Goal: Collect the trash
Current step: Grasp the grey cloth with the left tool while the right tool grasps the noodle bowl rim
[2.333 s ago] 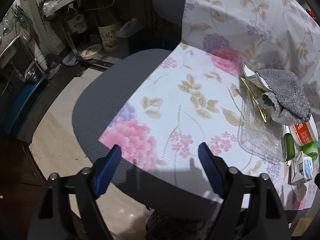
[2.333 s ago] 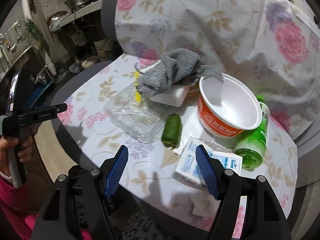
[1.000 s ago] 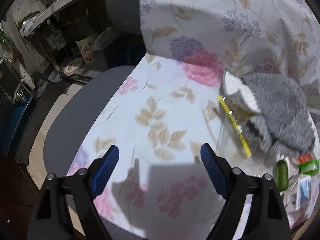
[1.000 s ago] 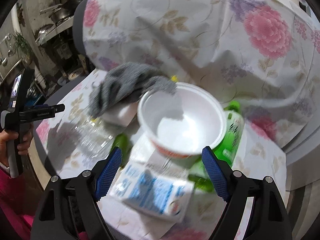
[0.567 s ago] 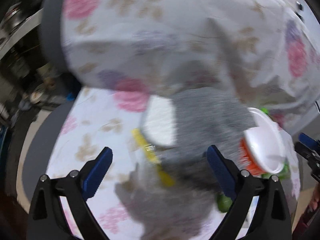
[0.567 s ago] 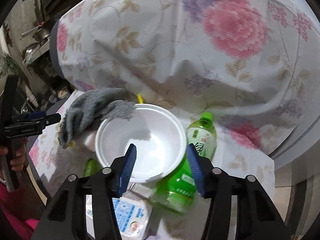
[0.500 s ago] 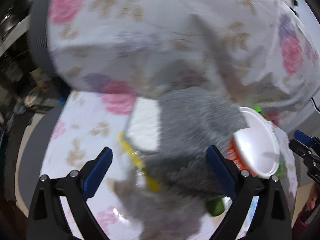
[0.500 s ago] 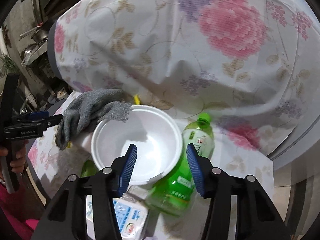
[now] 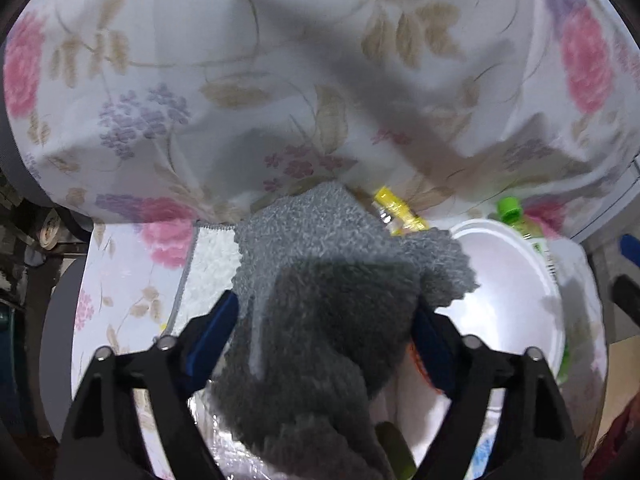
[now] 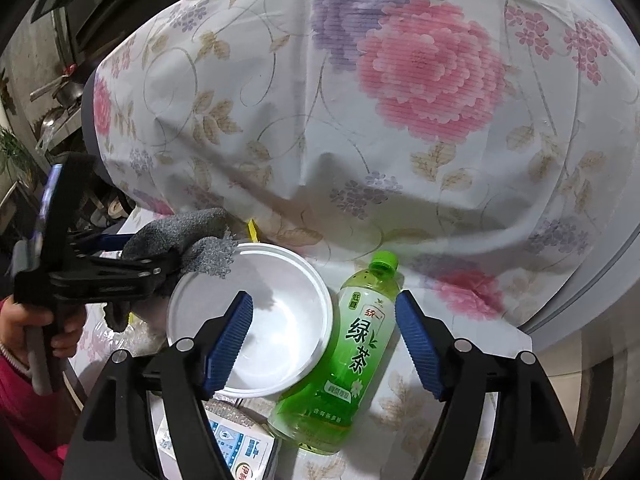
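Right wrist: one green bottle; one white bowl; one grey cloth.

Both hand-held grippers angled downward: left just closing, right just opening.

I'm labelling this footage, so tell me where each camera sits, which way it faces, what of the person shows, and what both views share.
Left wrist: on the left gripper, looking steeply down at the grey cloth between its blue fingers; no hand shows.
Right wrist: on the right gripper, looking down at the green tea bottle between its fingers; the person's left hand and red sleeve show.
Shared: grey cloth, white bowl, bottle, floral cover.
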`<state>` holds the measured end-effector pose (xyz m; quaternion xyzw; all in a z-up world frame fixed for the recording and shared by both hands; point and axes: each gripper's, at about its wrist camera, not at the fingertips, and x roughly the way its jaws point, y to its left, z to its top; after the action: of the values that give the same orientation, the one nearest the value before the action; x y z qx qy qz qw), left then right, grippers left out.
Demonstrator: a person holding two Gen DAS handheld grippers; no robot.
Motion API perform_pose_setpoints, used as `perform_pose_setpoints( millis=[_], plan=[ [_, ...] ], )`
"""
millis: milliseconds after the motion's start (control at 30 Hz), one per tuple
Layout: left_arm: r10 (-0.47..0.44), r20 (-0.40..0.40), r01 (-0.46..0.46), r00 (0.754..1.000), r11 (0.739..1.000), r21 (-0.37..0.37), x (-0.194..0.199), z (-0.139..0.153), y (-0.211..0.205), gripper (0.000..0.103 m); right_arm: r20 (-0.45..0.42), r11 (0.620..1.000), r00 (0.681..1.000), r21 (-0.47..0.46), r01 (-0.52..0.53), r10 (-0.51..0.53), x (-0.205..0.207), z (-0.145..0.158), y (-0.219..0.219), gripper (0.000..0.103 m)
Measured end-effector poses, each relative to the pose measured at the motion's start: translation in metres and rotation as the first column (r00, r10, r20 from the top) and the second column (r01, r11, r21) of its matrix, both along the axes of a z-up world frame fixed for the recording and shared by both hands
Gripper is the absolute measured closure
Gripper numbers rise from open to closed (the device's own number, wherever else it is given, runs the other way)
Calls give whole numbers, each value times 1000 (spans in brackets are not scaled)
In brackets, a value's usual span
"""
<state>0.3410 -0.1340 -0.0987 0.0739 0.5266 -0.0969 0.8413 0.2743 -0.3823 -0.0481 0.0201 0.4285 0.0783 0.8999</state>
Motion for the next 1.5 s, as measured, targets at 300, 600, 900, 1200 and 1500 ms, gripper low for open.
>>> perform_pose_setpoints(
  millis=[300, 600, 900, 1200, 1500],
  plan=[
    [5, 89, 6, 996, 993, -117, -4, 55, 31, 89, 21, 1000, 1000, 7, -19, 19, -10, 16, 5, 28],
    [69, 244, -23, 967, 982, -187, -24, 120, 64, 90, 17, 998, 998, 11, -62, 62, -14, 20, 24, 21],
    [61, 186, -15, 981, 971, -238, -28, 99, 73, 90, -129, 994, 988, -52, -98, 91, 21, -31, 34, 51],
    [68, 188, -28, 980, 977, -211, -27, 97, 79, 90, -177, 987, 980, -117, -109, 87, 66, -62, 36, 68],
    [95, 170, -59, 981, 978, -202, -18, 90, 88, 90, -264, 981, 954, -92, -172, 143, 83, -82, 36, 66]
  ],
)
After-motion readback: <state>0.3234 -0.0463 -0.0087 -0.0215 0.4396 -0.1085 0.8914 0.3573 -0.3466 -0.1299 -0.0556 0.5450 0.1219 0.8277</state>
